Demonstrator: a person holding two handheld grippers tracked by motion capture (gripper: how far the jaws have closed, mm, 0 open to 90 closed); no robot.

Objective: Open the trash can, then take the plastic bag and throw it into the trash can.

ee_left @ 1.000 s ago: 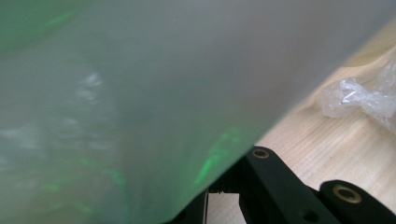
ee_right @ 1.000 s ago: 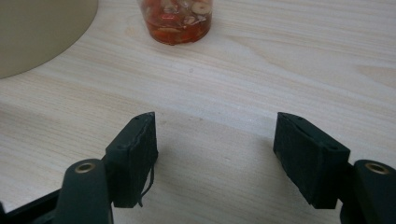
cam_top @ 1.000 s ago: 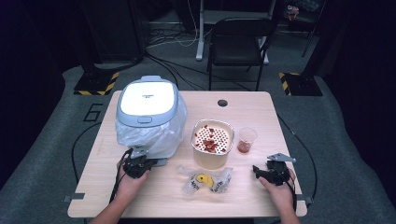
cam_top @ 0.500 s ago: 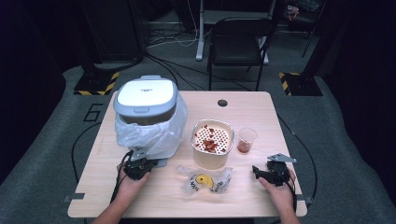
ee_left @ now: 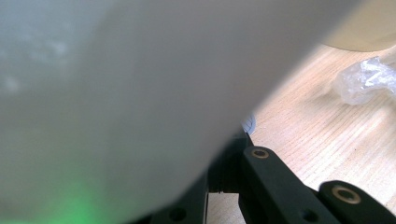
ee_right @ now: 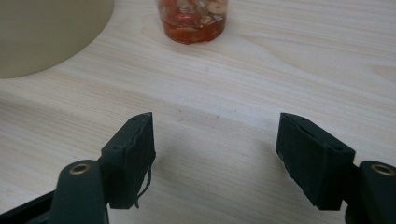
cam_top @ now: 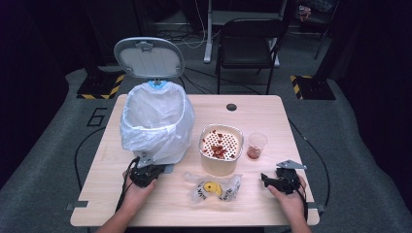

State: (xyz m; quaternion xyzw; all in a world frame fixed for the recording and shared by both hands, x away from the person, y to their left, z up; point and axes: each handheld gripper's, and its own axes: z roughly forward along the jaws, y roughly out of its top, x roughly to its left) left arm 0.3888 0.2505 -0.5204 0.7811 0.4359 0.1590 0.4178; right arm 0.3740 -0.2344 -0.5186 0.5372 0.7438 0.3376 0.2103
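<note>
White bin liner (cam_top: 155,124) (grey lid (cam_top: 148,57)), red-filled cup (cam_top: 256,145).

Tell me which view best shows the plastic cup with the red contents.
The right gripper view: the plastic cup sits close ahead of the open jaws, red pieces visible, though its rim is cropped. The high view shows the whole cup, small, right of the beige container.

A light wooden table (cam_top: 272,111) is carrying a bin (cam_top: 154,127) lined with a white bag, its lid (cam_top: 148,58) standing open, at the left. A beige pot (cam_top: 221,154) with a perforated insert is sitting near the middle, with a small plastic cup (cam_top: 257,145) of red food just beside it. A crumpled clear wrapper (cam_top: 214,187) is lying in front of the pot, and a dark round hole (cam_top: 231,107) is showing near the far edge.
</note>
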